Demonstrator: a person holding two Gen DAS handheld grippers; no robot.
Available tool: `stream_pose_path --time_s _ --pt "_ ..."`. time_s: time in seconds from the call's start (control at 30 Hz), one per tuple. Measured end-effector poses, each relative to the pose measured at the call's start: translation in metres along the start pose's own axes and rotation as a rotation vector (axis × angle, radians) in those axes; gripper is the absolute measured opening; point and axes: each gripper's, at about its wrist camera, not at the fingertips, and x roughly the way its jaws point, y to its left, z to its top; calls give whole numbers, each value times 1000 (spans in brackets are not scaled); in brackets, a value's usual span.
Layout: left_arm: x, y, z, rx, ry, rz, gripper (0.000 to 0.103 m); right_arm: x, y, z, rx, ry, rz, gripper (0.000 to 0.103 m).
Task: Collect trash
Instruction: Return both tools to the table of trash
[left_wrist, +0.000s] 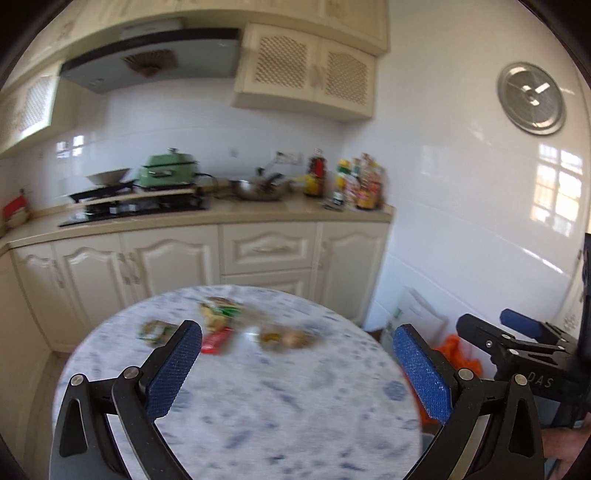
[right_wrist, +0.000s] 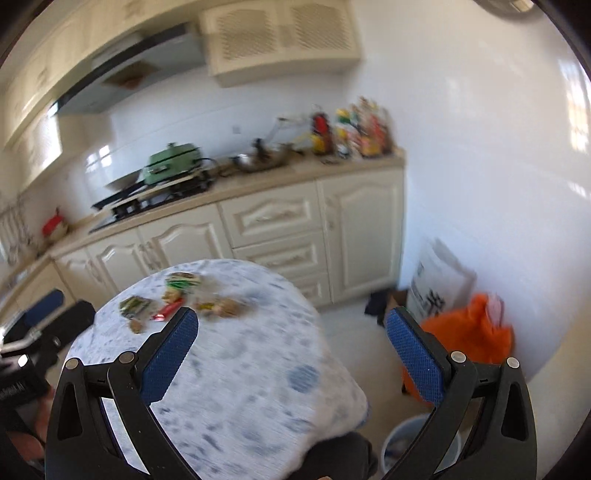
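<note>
left wrist view: left claw (left_wrist: 297, 363) is held with its jaws wide apart, nothing between the blue pads (left_wrist: 173, 373). it is held above the near part of a round desk (left_wrist: 258, 406) covered in a blue-speckled cloth. the trash (left_wrist: 221, 326) is seen blurred on the far half of the desk: a green wrapper (left_wrist: 155, 329) at left, a red wrapper (left_wrist: 216, 339) just beside the left pad tip, brownish scraps (left_wrist: 286, 338) to the right. the right claw (left_wrist: 513, 328) is seen at the right edge, beyond the desk rim. an orange bag (left_wrist: 458, 352) is partly hidden behind the right finger.

right wrist view: right claw (right_wrist: 291, 334) is also spread wide, empty. the same trash (right_wrist: 177, 299) is seen far left on the desk (right_wrist: 258, 369), clear of both pads (right_wrist: 168, 358). the orange bag (right_wrist: 469, 336) lies on the floor at right, near the wall. a grey bin (right_wrist: 402, 448) stands on the floor just below the desk edge, partly covered by the right finger. the left claw (right_wrist: 48, 306) is visible at the left edge; its state cannot be told from here.
</note>
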Motion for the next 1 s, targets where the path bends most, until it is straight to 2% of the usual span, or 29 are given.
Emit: stream_pose_path --time_s 0.07,0.13,0.2,0.3,0.43,0.67,0.87,1.0 --pt "-12 18 -2 -12 -23 54 102 6 23 3 -43 -2 12 103" --pt "-23 39 -5 -23 -34 109 102 12 46 6 -72 -6 70 103" --pt "-25 58 -9 -39 -39 155 102 16 61 8 -88 -10 91 103" --pt "-25 90 -19 -78 -8 200 102 33 88 12 -105 36 158 103" --pt "-18 108 -11 -82 45 233 102 47 116 17 -116 57 162 103" --pt "-1 139 21 -101 99 207 102 77 144 21 -104 136 124 103" --pt "45 155 27 -74 146 183 102 108 143 19 -107 210 62 103" --pt "90 164 24 -67 212 197 102 136 135 14 -93 260 33 103"
